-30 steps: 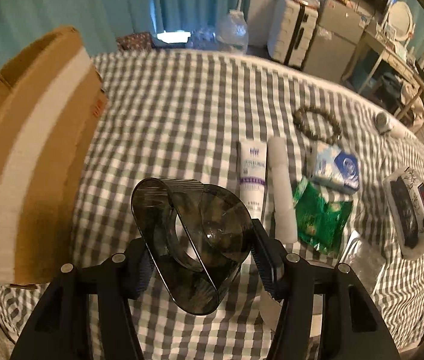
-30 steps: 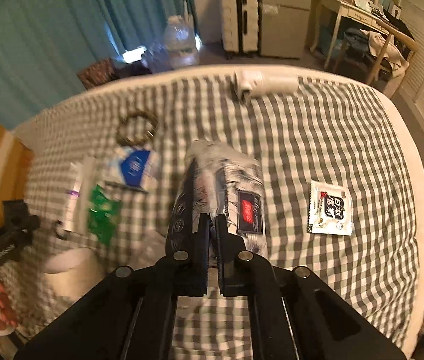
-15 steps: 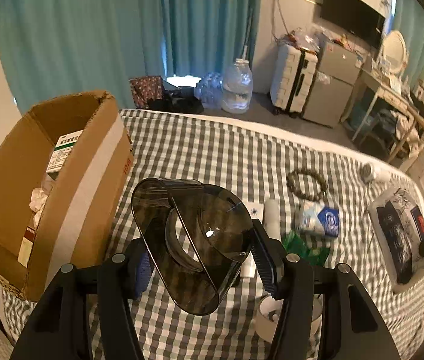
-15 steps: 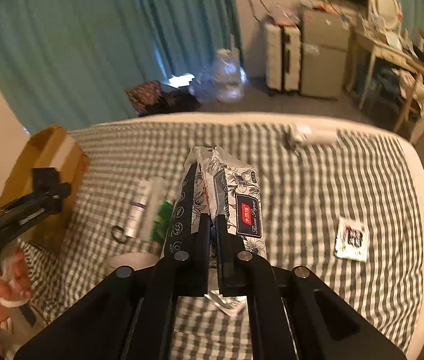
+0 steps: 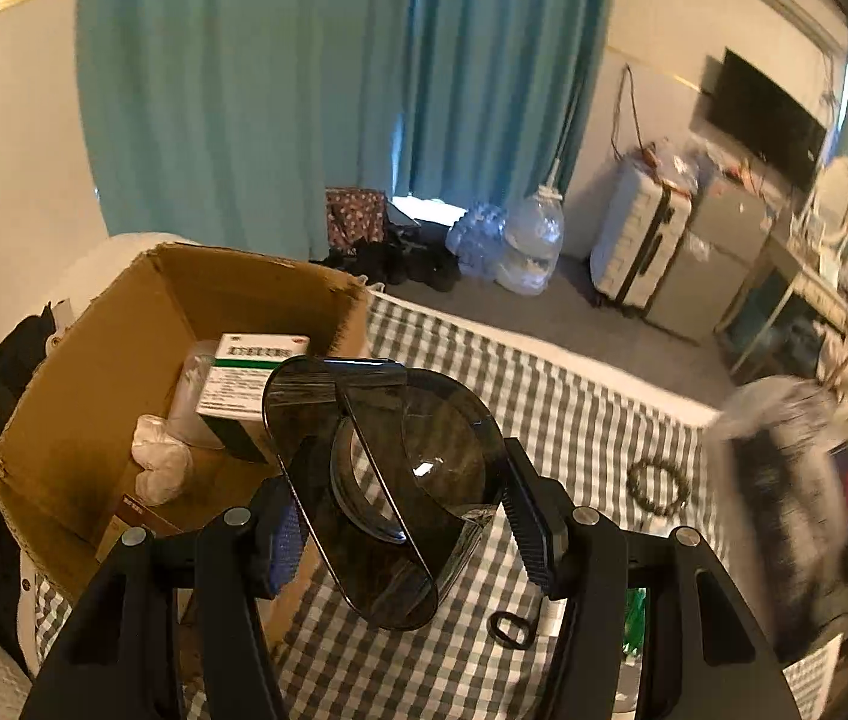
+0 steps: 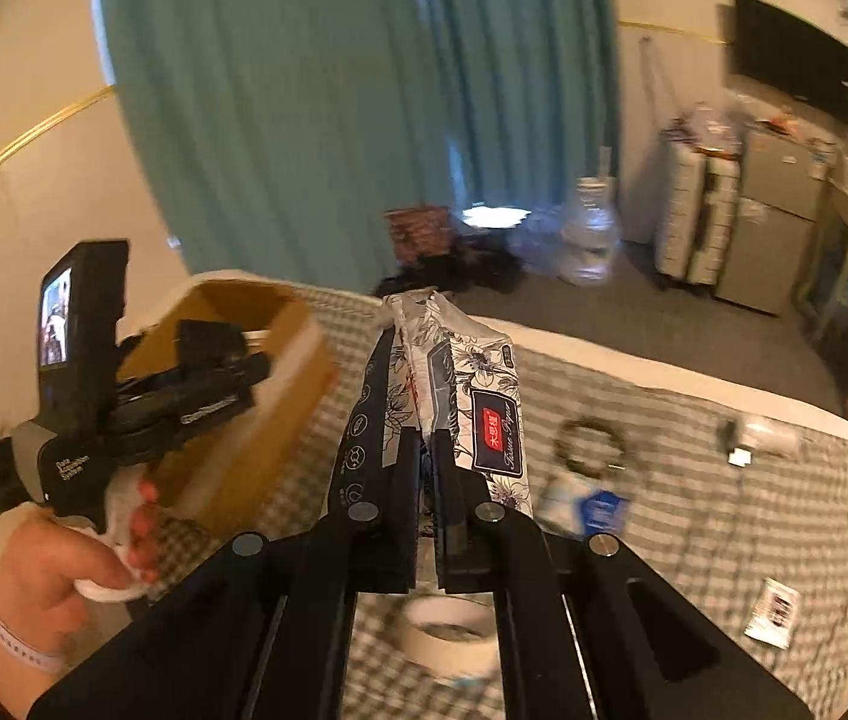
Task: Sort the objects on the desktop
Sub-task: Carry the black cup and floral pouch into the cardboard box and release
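Two grippers are loaded: the left gripper's [image 5: 393, 516] fingers clamp a smoky plastic container [image 5: 381, 480] beside the cardboard box [image 5: 123, 360]; the right gripper's [image 6: 424, 480] fingers pinch a tissue pack [image 6: 460, 384].

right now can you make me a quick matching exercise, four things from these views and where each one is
Things:
1. dark plastic container
2. tissue pack
3. green and white box
4. bead bracelet

Places:
A. lying on the checked cloth
B. inside the cardboard box
C. in the left hand-held gripper
D. in the right hand-held gripper

Pairs: 1-C, 2-D, 3-B, 4-A
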Demonstrator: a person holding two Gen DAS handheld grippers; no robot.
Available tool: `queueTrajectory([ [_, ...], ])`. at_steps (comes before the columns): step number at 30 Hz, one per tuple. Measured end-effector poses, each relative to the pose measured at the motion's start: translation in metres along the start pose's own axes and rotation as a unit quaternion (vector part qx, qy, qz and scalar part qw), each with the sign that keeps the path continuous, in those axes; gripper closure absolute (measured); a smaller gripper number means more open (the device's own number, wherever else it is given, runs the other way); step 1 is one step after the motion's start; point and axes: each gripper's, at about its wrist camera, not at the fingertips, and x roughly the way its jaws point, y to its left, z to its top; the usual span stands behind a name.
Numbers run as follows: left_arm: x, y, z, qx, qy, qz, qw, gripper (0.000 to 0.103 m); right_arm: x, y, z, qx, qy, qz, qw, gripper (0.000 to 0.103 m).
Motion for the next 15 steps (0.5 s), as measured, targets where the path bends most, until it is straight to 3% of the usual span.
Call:
queueTrajectory([
  [4,-0.008,0.035,0.009,-0.056,0.002,-0.018,0.9982,0.044,0.023,0.038,0.016,-0.019,0.002,0.049,0.999,0.100],
  [9,-0.003,0.089,0.012,-0.105,0.004,0.020,0.9942,0.044,0.064,0.089,0.036,-0.041,0.016,0.102,0.994,0.100],
  [12,0.009,0.122,0.008,-0.154,0.020,0.031,0.9874,0.044,0.089,0.116,0.044,-0.060,0.024,0.107,0.992,0.100],
  [15,0.015,0.137,0.008,-0.152,0.016,0.064,0.9862,0.044,0.112,0.136,0.051,-0.066,0.031,0.117,0.990,0.100],
])
